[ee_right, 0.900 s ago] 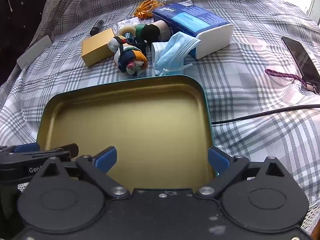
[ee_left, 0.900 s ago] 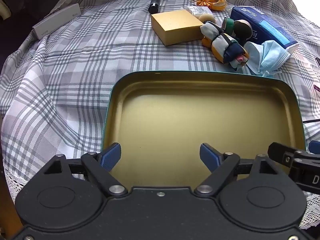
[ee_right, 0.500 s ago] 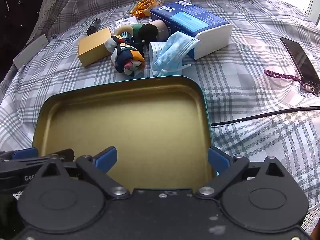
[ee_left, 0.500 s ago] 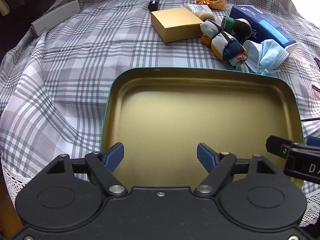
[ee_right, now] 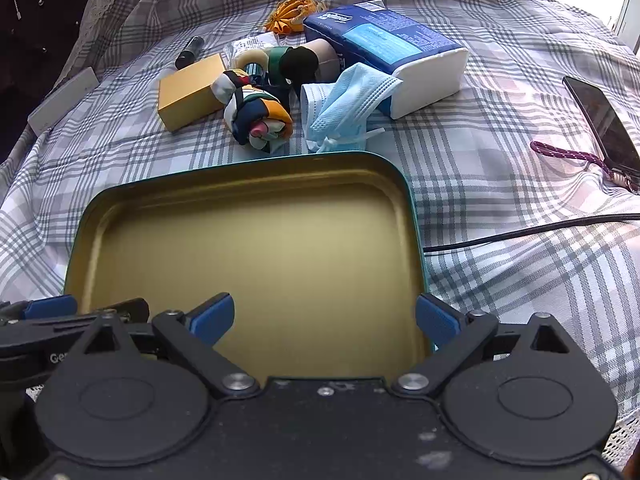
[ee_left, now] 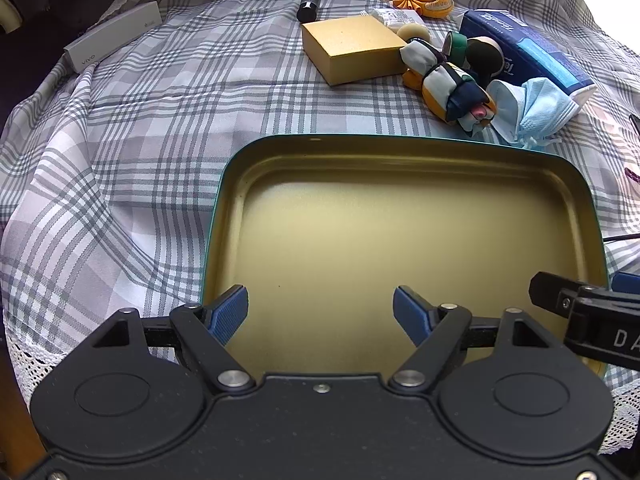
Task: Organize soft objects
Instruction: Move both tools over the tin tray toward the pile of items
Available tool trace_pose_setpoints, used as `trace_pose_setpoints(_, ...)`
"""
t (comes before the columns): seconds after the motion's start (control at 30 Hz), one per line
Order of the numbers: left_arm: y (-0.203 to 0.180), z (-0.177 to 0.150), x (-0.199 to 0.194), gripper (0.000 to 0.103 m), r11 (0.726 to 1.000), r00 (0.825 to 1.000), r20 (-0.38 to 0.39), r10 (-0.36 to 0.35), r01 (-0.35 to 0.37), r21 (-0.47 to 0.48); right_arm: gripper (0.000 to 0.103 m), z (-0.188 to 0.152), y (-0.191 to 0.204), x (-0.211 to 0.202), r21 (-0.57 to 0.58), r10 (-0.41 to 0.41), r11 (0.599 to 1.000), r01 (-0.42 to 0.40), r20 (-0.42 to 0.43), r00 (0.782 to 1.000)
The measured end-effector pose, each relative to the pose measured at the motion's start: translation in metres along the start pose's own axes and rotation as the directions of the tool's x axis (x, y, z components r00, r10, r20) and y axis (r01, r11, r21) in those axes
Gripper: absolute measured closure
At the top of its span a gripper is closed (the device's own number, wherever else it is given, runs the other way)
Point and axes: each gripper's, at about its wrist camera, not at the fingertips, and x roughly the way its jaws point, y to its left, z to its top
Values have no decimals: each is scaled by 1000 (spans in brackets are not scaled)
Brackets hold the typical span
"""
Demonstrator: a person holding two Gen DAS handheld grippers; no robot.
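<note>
Bright daylight from the blown-out upper right, sharp focus, strong fisheye bending at edges

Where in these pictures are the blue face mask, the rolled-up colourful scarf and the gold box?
Blue face mask (ee_right: 344, 104): right wrist view, on its pleated middle.
Rolled-up scarf (ee_right: 258, 120): right wrist view, on its patterned side.
Gold box (ee_left: 352, 40): left wrist view, on its top face.

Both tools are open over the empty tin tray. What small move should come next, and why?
Probably reach the right tool forward to the blue face mask, just past the tray's far rim. The tray holds nothing yet, both tools are open and empty, and the mask is among the nearest soft things, clear on its near side.
</note>
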Motion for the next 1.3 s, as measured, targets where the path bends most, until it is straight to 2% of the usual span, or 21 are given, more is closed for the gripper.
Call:
trace_pose_setpoints(0.1,0,0,0,29,1000,1000,-3,-11,11,-3,6,0,0,0,0,4,1000,-4,-2,1000)
trace_pose_setpoints(0.2,1,0,1,35,1000,1000,-12,-22,22,-8,6,1,-1,0,1,6,1000,-6,1,1000)
trace_pose_setpoints(0.5,3,-1,2,36,999,999,-22,-38,37,-25,6,2,0,-3,0,8,1000,-8,7,1000)
trace_pose_setpoints(0.63,3,-1,3,40,998,999,-29,-44,43,-35,6,3,1,-3,-3,10,1000,-10,15,1000)
trace_pose_setpoints(1.03,-1,-2,3,41,999,998,-28,-52,52,-7,6,6,2,-4,-3,14,1000,-14,31,999)
trace_pose_setpoints(1.3,-2,-3,-1,41,1000,1000,-10,-28,28,3,6,7,2,-6,-1,19,1000,-19,48,999)
